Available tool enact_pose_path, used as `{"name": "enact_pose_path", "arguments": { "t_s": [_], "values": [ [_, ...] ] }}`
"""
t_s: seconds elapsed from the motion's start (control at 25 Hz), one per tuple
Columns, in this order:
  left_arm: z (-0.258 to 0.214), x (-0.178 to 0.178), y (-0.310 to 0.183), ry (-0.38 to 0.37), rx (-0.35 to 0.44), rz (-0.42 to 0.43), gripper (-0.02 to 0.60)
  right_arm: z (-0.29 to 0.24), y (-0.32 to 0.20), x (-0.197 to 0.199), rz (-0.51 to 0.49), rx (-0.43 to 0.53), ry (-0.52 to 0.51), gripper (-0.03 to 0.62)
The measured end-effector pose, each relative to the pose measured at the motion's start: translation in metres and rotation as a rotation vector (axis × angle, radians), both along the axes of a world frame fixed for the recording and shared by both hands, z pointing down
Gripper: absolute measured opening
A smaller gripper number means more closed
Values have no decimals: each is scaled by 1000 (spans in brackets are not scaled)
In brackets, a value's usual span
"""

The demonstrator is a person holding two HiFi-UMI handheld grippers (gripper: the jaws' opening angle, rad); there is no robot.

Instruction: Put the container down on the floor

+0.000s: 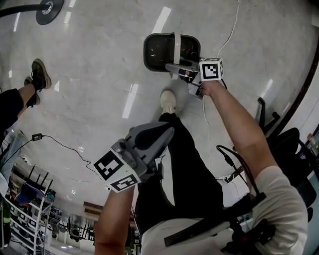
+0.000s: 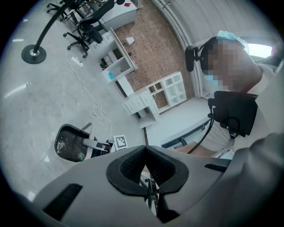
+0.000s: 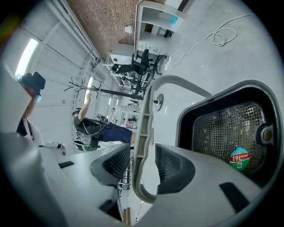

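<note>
The container (image 1: 159,52) is a black bin with mesh walls and a pale grey bail handle (image 1: 176,45); it stands on the shiny floor ahead of my feet. My right gripper (image 1: 174,69) reaches down to its near rim. In the right gripper view the handle (image 3: 144,133) runs between the two pads with a gap on each side, so the right gripper (image 3: 143,166) is open around it beside the bin (image 3: 226,128). My left gripper (image 1: 164,132) hangs above my leg, its jaws together and empty; the left gripper (image 2: 148,184) sees the bin (image 2: 71,144) from afar.
My shoe (image 1: 168,101) is just short of the bin. A white cable (image 1: 227,30) trails past its right side and a black cable (image 1: 65,147) crosses the floor at left. Another person's shoe (image 1: 40,73) and a stand base (image 1: 49,10) are far left; an office chair (image 1: 284,134) stands at right.
</note>
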State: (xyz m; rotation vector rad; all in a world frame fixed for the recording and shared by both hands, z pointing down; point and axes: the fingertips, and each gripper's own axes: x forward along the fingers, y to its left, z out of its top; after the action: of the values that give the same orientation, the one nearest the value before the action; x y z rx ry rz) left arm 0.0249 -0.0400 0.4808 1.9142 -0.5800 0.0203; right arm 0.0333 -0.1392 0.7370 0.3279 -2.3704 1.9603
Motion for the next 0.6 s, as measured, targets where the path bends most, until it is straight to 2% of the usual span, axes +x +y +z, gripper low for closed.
{"name": "enact_pose_path", "arguments": {
  "t_s": [0.32,0.6],
  "values": [
    [8,1,1,4,-6,5,11,10,4,10,12,-12,26,175],
    [3,1,4,5,3,29,11,8,5,20,36,-7,35,178]
  ]
}}
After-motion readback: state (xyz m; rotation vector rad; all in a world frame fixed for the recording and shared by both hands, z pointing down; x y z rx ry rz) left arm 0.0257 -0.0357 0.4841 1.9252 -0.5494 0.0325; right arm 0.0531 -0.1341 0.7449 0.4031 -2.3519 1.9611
